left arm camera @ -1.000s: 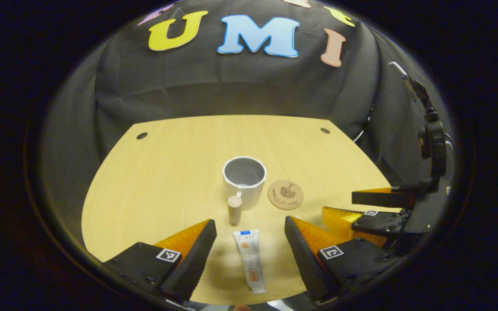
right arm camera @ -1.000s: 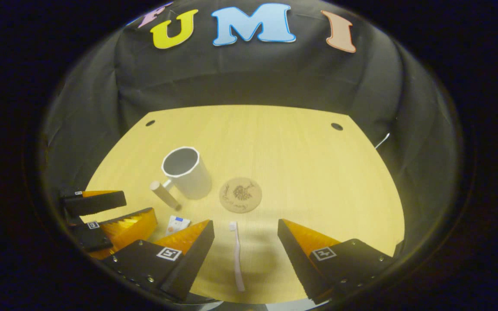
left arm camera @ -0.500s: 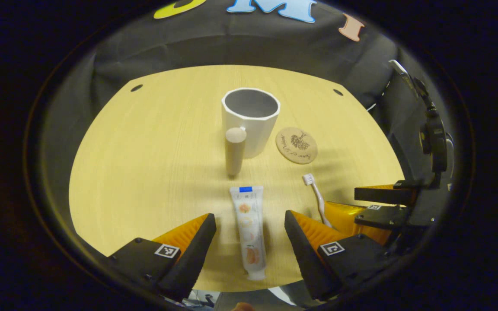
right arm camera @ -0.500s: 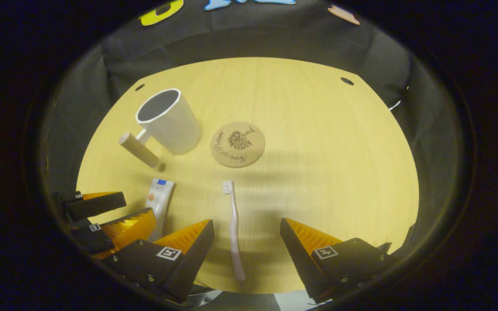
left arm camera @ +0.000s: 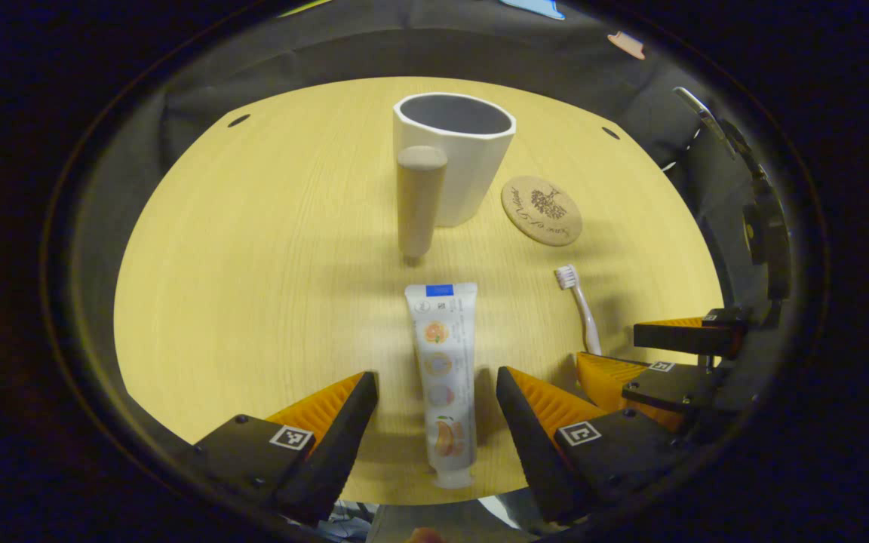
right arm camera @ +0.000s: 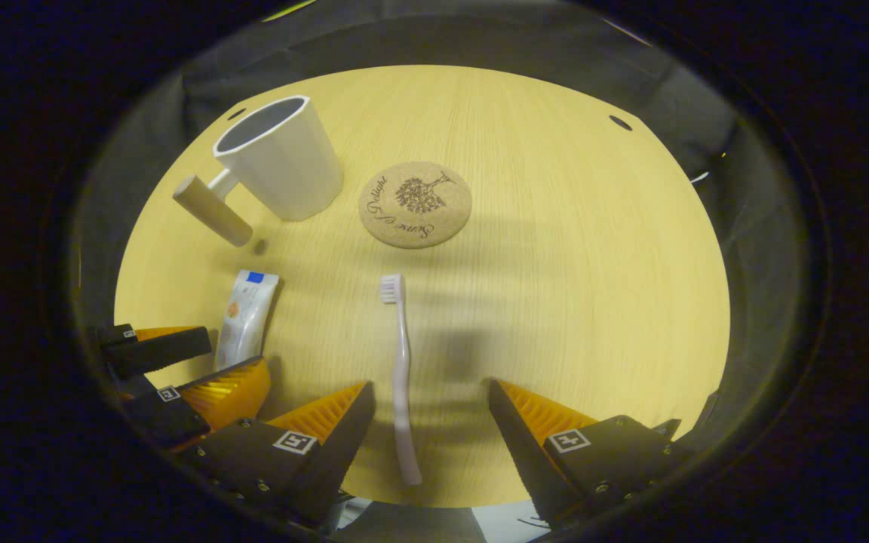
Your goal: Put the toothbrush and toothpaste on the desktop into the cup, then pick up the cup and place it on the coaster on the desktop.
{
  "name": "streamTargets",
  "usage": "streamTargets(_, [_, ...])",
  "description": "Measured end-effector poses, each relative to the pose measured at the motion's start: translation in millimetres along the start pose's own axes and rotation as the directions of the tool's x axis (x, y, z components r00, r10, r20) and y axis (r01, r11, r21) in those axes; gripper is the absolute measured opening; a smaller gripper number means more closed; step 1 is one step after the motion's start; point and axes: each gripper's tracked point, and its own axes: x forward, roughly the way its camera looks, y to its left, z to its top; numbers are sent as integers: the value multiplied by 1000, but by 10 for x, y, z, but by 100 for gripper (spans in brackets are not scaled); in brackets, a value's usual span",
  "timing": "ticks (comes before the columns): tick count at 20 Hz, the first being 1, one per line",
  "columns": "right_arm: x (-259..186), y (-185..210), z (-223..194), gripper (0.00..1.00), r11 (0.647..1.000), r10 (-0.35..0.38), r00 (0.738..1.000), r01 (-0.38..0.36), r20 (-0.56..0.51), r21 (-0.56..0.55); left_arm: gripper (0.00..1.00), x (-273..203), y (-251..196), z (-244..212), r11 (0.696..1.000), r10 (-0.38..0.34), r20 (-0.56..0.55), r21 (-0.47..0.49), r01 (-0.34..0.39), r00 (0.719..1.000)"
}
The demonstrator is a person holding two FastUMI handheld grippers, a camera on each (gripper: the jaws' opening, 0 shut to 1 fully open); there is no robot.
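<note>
The left gripper (left arm camera: 434, 396) is wide open, with the toothpaste (left arm camera: 442, 369) lying flat between its fingers. The right gripper (right arm camera: 428, 407) is open too, around the toothbrush (right arm camera: 400, 377). The cup (left arm camera: 455, 162) and coaster (left arm camera: 541, 210) sit ahead. Go straight down, then squeeze each thing in its middle.

Left gripper (left arm camera: 434, 392) hung low, fingers spread wide, pointing forward. Right gripper (right arm camera: 428, 403) sat just beside it on its right, level with it, fingers likewise parted, gripping nothing.
</note>
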Motion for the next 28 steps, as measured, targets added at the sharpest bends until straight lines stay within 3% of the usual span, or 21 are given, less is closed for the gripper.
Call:
streamTargets(9, [21, 57, -26, 96, 999, 16, 999, -15, -31, 36, 97, 73, 129, -5, 995, 88, -20, 54, -87, 996])
streamTargets(10, [10, 61, -41, 88, 999, 16, 999, -15, -42, 34, 92, 68, 121, -9, 995, 87, -27, 56, -85, 996])
streamTargets(11, [18, 59, -65, 88, 999, 17, 999, -15, -49, 34, 100, 77, 114, -14, 995, 87, -27, 54, -85, 996])
streamTargets(13, [13, 64, -36, 82, 999, 23, 998, -20, -51, 46, 88, 84, 126, 1, 994, 92, -32, 54, -91, 995])
streamTargets(14, [12, 68, -48, 65, 999, 24, 998, -22, -58, 40, 80, 86, 123, 4, 994, 92, -34, 56, -90, 995])
streamTargets(16, [16, 70, -44, 65, 999, 25, 997, -22, -78, 39, 79, 75, 97, 36, 994, 89, -32, 59, -87, 995])
streamTargets(17, [50, 70, -32, 65, 998, 24, 997, -19, -77, 61, 69, 68, 106, 13, 994, 91, -40, 64, -89, 995])
streamTargets(18, [27, 90, -21, 40, 996, 20, 996, -12, -93, 86, 60, 78, 103, 18, 993, 90, -43, 74, -87, 995])
streamTargets(19, [19, 86, -75, 14, 997, 24, 992, -14, -125, 78, 59, 71, 93, 24, 994, 84, -48, 77, -80, 995])
streamTargets(21, [13, 86, -81, 15, 997, 21, 989, -10, -143, 75, 40, 83, 97, 39, 993, 91, -53, 76, -87, 994])
streamTargets(25, [198, 82, -74, 15, 994, 22, 989, -7, -146, 106, 40, 88, 97, 59, 994, 95, -57, 68, -91, 994])
streamTargets(26, [136, 80, -43, 3, 994, 26, 989, -10, -148, 111, 29, 79, 96, 60, 993, 95, -53, 78, -91, 994])
streamTargets(28, [3, 90, -20, 3, 993, 32, 987, -14, -155, 117, 30, 58, 102, 81, 992, 100, -42, 85, -96, 994])
